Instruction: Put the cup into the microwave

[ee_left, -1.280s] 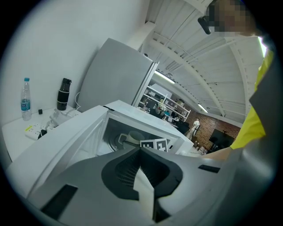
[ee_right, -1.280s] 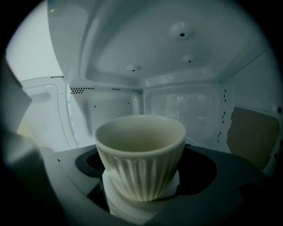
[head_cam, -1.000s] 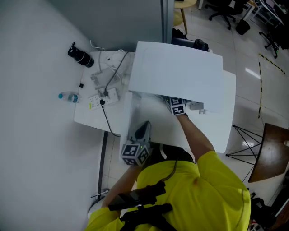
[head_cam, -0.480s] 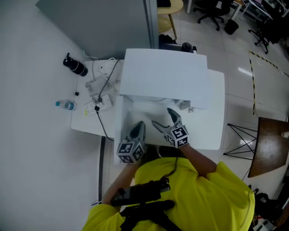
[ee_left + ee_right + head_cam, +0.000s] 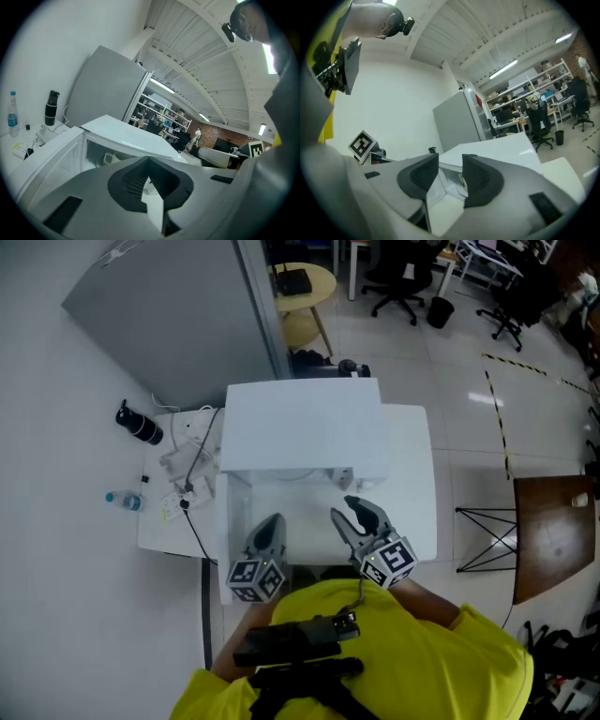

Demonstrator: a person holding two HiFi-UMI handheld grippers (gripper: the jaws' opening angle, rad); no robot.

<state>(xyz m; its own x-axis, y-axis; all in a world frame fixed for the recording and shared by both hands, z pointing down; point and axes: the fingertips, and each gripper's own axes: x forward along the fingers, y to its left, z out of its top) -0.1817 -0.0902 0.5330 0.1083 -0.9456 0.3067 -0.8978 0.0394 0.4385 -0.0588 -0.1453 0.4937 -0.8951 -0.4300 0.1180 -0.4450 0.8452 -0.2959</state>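
Note:
A white microwave (image 5: 305, 432) stands on a white table (image 5: 412, 493) with its door (image 5: 228, 531) swung open to the left. In the left gripper view a white cup (image 5: 108, 159) stands inside the microwave (image 5: 117, 136). My left gripper (image 5: 272, 521) hovers in front of the opening, its jaws (image 5: 149, 159) shut with nothing in them. My right gripper (image 5: 345, 512) is held beside it, clear of the cavity. Its jaws (image 5: 451, 161) are closing, with a narrow gap and nothing between the pads.
A power strip with cables (image 5: 187, 470), a black bottle (image 5: 139, 425) and a small water bottle (image 5: 122, 500) lie on the table's left part. A grey partition (image 5: 178, 315) rises behind. A brown table (image 5: 553, 540) stands at the right, with office chairs at the back.
My right gripper has drawn back out of the microwave toward the person, and its jaws have narrowed. The left gripper has risen a little.

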